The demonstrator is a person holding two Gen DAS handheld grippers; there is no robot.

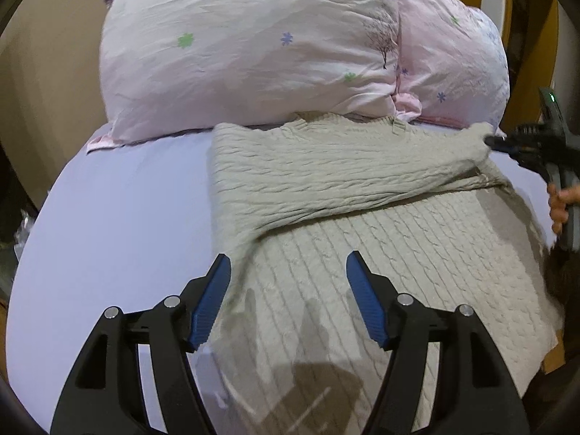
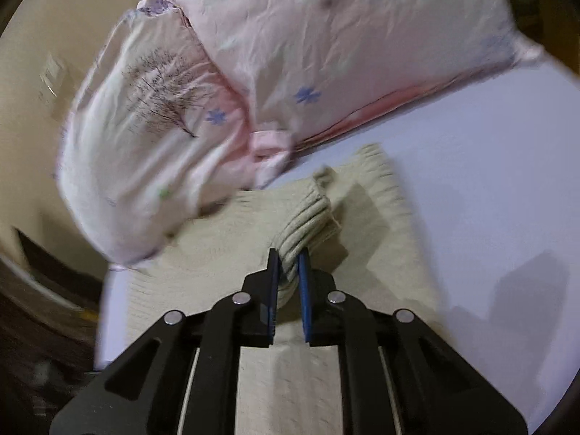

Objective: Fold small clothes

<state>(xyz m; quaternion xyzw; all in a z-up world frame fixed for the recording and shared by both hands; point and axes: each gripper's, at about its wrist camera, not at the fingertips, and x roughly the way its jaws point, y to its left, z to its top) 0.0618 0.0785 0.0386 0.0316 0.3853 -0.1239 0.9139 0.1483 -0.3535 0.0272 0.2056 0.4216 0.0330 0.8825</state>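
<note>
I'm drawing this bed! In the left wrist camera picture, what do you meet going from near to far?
Left gripper → beige knitted sweater → sleeve stretched over it → pink flowered pillows.

No legible text, label, brand, number or sign is found in either view. Only printed motifs are noted on the pale pink crumpled cotton pillowcases [image 1: 246, 50]: small green and blue flower shapes and a dark bare-branched tree figure [image 2: 159, 87], none bearing lettering. A small green light is seen on the grey device at the right edge of the left wrist view [image 1: 551, 98]; no marking on it can be read. The right wrist view is motion-blurred.
</note>
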